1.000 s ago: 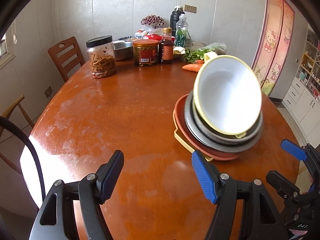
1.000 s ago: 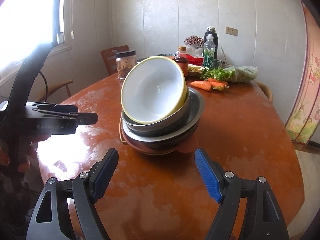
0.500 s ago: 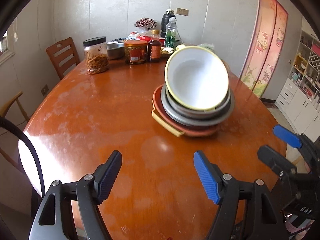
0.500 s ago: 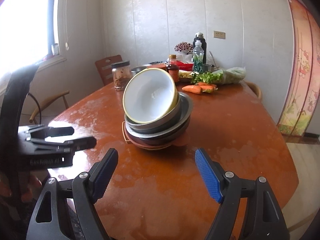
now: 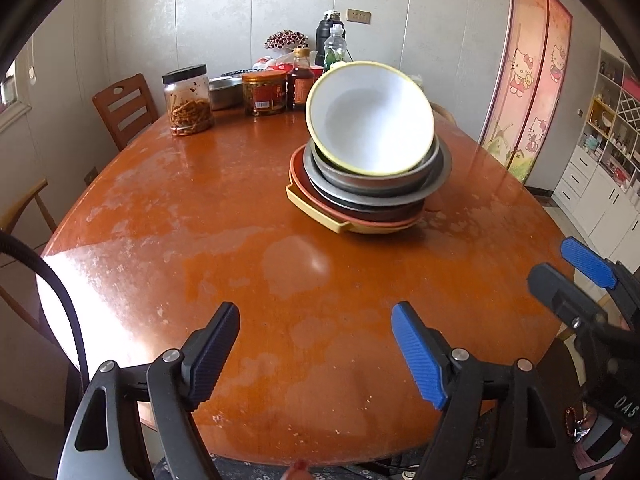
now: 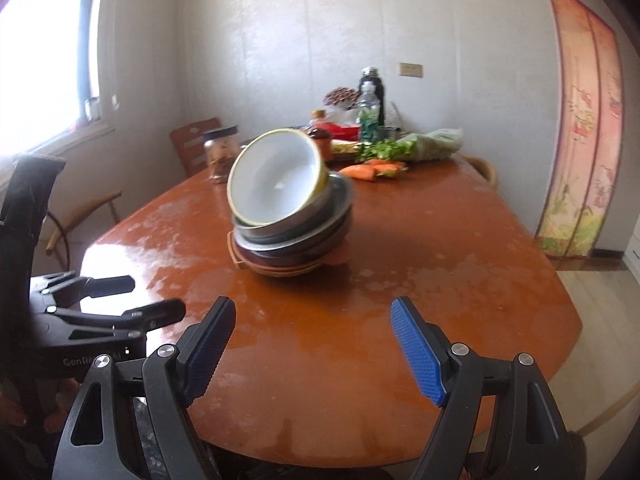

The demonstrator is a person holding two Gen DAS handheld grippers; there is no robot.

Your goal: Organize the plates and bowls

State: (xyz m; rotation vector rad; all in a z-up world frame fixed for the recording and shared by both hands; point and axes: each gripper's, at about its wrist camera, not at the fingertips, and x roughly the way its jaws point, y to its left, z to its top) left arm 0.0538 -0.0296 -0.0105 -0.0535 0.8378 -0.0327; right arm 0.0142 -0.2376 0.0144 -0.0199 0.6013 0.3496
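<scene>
We see the dishes in one stack mid-surface — white bowl tilted on top, probably too wide to nest. Our left gripper and right gripper hang near the edge, spread wide and empty — well short of it.

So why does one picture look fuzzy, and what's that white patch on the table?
Right wrist view: soft all over, probably motion blur, smearing the white bowl and carrots; the window is blown out. Left wrist view: sharp, but glare whitens the table edge at left. Both views bend straight lines, fisheye-style.
</scene>
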